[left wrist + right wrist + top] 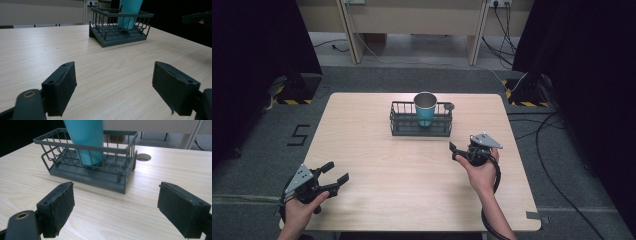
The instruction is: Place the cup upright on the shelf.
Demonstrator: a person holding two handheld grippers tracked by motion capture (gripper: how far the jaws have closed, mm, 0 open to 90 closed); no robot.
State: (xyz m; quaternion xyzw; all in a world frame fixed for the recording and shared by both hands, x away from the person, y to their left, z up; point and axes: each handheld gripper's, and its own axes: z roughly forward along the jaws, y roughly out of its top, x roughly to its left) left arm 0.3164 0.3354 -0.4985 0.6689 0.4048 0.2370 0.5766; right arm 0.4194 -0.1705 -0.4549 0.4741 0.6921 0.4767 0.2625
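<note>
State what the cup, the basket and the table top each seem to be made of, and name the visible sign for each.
Cup: probably metal, with a teal matte outside and a grey, shiny inside at the rim.
Basket: likely coated steel wire, shown by thin dark-grey bars in a grid on a solid base.
Table top: pale wood or wood-look laminate, with printed-looking grain lines and a smooth, slightly glossy face.

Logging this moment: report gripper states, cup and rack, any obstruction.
Left gripper open, empty, near table edge. Right gripper open, empty, short of the wire rack. Teal cup upright in the rack. Nothing between.
</note>
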